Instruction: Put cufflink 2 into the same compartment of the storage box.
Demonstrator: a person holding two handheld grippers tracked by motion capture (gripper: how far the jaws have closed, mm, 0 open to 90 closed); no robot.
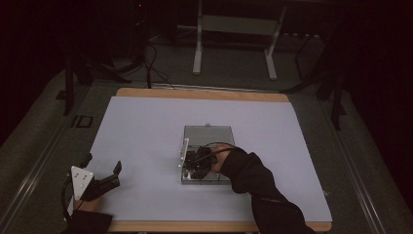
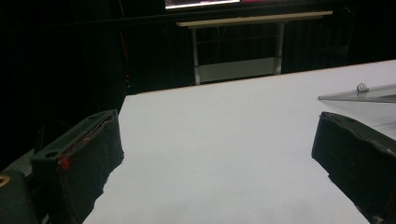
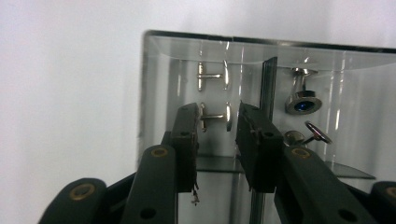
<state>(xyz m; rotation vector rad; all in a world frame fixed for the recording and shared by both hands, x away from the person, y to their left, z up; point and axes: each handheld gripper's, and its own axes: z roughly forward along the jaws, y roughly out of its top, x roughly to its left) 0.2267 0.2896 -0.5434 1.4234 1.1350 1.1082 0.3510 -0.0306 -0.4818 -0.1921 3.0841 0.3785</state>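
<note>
your right gripper [image 3: 215, 122] is down inside the clear acrylic box [image 3: 154, 93], its jaws close together on either side of a silver cufflink [image 3: 215, 116]. the cufflink lies across the narrow gap between the jaws, and you cannot tell whether the pads press on it. a second image of the same cufflink shows just above it on the box's shiny wall. a clear divider [image 3: 267, 88] stands just right of the jaws, and beyond it a blue-faced cufflink [image 3: 303, 101] lies in the next compartment, with another cufflink [image 3: 309, 135] below it.

in the high view your right gripper [image 1: 198, 161] sits in the left half of the box [image 1: 208, 130], near the middle of the white surface [image 1: 146, 126].

your left gripper [image 1: 114, 176] rests near the surface's front left corner, well apart from the box, jaws wide apart with nothing between them. in the left gripper view the box's raised lid [image 2: 369, 93], with its small knob [image 2: 362, 87], shows at the right edge.
</note>
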